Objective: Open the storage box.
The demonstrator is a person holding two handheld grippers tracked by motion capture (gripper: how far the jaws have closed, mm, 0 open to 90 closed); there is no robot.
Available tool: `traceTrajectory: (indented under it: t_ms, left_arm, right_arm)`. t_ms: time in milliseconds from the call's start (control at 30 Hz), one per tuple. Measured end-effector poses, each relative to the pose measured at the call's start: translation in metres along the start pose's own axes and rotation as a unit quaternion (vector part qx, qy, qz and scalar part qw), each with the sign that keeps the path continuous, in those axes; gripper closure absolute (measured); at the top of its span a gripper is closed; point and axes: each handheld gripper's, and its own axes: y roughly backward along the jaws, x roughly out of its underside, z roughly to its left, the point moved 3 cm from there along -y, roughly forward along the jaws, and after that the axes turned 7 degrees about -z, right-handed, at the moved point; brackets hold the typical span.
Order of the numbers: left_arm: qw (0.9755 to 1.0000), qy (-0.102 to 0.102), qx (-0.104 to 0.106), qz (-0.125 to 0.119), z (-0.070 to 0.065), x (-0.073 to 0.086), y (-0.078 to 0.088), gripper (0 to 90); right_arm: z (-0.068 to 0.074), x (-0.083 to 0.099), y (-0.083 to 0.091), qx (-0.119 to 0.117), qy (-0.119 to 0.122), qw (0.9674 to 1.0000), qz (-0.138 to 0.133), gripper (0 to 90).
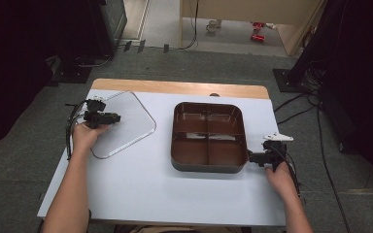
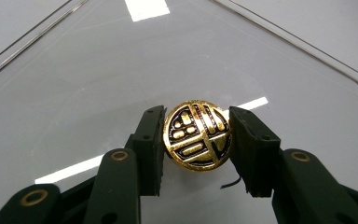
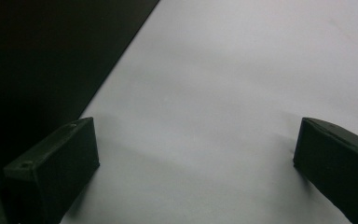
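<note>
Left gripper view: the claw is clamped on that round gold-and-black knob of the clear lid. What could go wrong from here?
1. The left claw pinches the round gold-and-black knob only at its curved edges, so the clear square lid may slip or swing once lifted.
2. The right claw stands open beside the brown four-compartment tray; unsteadied, the tray could slide if the lid bumps it.

Counted on table: one clear lid (image 1: 126, 121) bearing one gold-and-black round knob (image 2: 197, 135); one brown tray (image 1: 209, 167) with four compartments; two handheld grippers, left gripper (image 1: 108, 117), right gripper (image 1: 250, 157); two forearms.
</note>
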Motion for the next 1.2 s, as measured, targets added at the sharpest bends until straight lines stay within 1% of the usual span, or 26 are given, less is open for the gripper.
traceTrajectory:
  t_ms: [100, 133, 200, 433, 533, 567, 667, 767, 800, 933, 1033, 1067, 1100, 1133, 1200]
  left_arm:
    - [1.0, -0.001, 0.004, 0.003, -0.002, -0.001, -0.001, 49.9]
    - [1.0, -0.005, 0.002, 0.003, -0.003, -0.002, 0.0, 47.4]
    - [0.9999, -0.011, 0.002, 0.0, -0.005, -0.003, 0.001, 45.0]
    - [0.9998, -0.014, -0.004, -0.011, -0.008, -0.011, 0.011, 42.4]
    - [0.9995, -0.013, -0.003, -0.027, -0.01, -0.015, 0.018, 41.9]
    - [0.9993, -0.01, 0.005, -0.036, -0.012, -0.018, 0.023, 41.5]
    - [0.9991, -0.009, 0.011, -0.041, -0.015, -0.02, 0.027, 40.2]
    - [0.9986, -0.009, 0.021, -0.048, -0.021, -0.024, 0.032, 39.6]
    - [0.9986, -0.009, 0.021, -0.048, -0.021, -0.024, 0.032, 39.4]
    - [0.9979, -0.009, 0.029, -0.058, -0.03, -0.029, 0.037, 38.0]
    - [0.9971, -0.009, 0.042, -0.063, -0.038, -0.033, 0.041, 36.8]
    - [0.9969, -0.011, 0.044, -0.064, -0.041, -0.034, 0.041, 36.1]
    - [0.9963, -0.017, 0.049, -0.069, -0.047, -0.037, 0.044, 35.4]
    - [0.9963, -0.017, 0.049, -0.069, -0.047, -0.037, 0.044, 34.9]
    - [0.9957, -0.023, 0.054, -0.072, -0.053, -0.039, 0.046, 34.5]
  right_arm:
    - [0.0, 0.0, 0.0, 0.0, 0.0, 1.0, 0.0, 0.0]
    - [0.0, 0.0, 0.0, 0.0, 0.0, 1.0, 0.0, 0.0]
    - [0.0, 0.0, 0.0, 0.0, 0.0, 1.0, 0.0, 0.0]
    - [0.0, 0.0, 0.0, 0.0, 0.0, 1.0, 0.0, 0.0]
    - [0.0, 0.0, 0.0, 0.0, 0.0, 1.0, 0.0, 0.0]
    - [0.0, 0.0, 0.0, 0.0, 0.0, 1.0, 0.0, 0.0]
    - [0.0, 0.0, 0.0, 0.0, 0.0, 1.0, 0.0, 0.0]
    - [0.0, 0.0, 0.0, 0.0, 0.0, 1.0, 0.0, 0.0]
    - [0.0, 0.0, 0.0, 0.0, 0.0, 1.0, 0.0, 0.0]
    - [0.0, 0.0, 0.0, 0.0, 0.0, 1.0, 0.0, 0.0]
    - [0.0, 0.0, 0.0, 0.0, 0.0, 1.0, 0.0, 0.0]
    - [0.0, 0.0, 0.0, 0.0, 0.0, 1.0, 0.0, 0.0]
    - [0.0, 0.0, 0.0, 0.0, 0.0, 1.0, 0.0, 0.0]
    - [0.0, 0.0, 0.0, 0.0, 0.0, 1.0, 0.0, 0.0]
    - [0.0, 0.0, 0.0, 0.0, 0.0, 1.0, 0.0, 0.0]
